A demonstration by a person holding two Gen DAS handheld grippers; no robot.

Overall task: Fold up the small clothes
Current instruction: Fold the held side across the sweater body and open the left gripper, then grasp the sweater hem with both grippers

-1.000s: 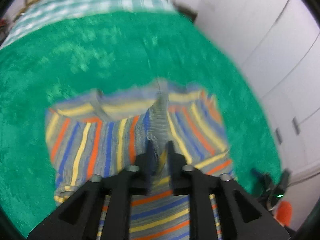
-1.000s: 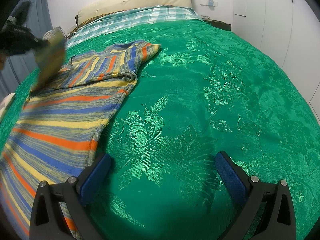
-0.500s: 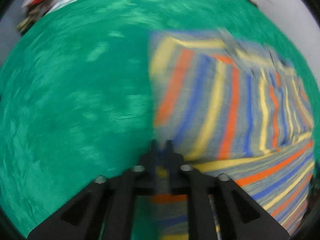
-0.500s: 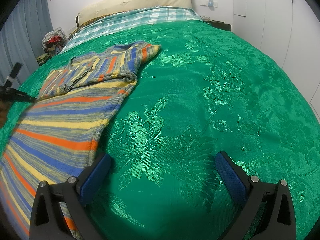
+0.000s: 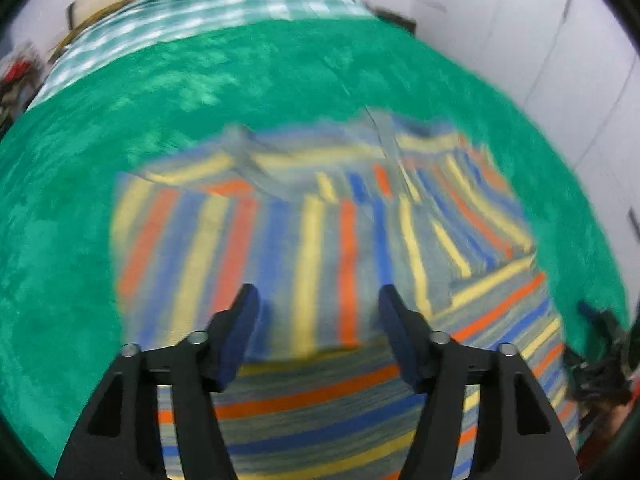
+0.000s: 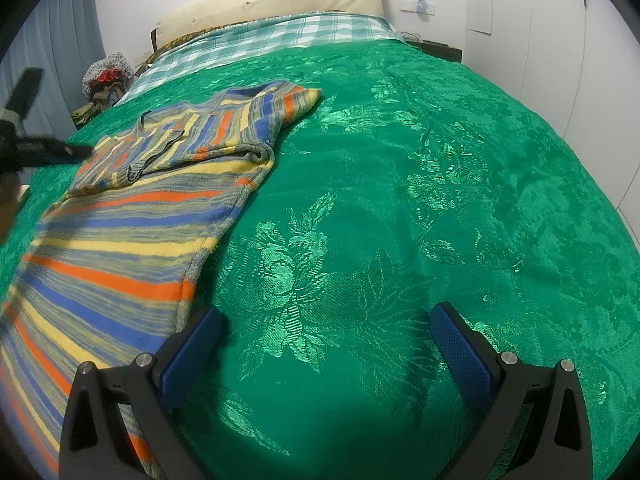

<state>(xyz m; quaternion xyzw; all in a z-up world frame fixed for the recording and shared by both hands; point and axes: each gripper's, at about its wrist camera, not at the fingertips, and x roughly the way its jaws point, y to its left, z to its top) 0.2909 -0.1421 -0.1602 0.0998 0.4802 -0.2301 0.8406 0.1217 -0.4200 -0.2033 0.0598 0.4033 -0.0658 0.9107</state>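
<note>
The green bedspread (image 6: 420, 184) lies bare across the centre and right of the right wrist view, giving broad flat room between and beyond the spread fingers of the right tool (image 6: 326, 344). At left the striped sweater (image 6: 132, 220) covers the bed, one sleeve folded across its chest. The left tool (image 5: 316, 320) hangs above it, fingers apart, nothing between them. White cupboard doors (image 5: 560, 40) close the upper right.

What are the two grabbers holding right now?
Nothing. The left gripper is open above the striped sweater, and the right gripper is open over the green bedspread.
</note>
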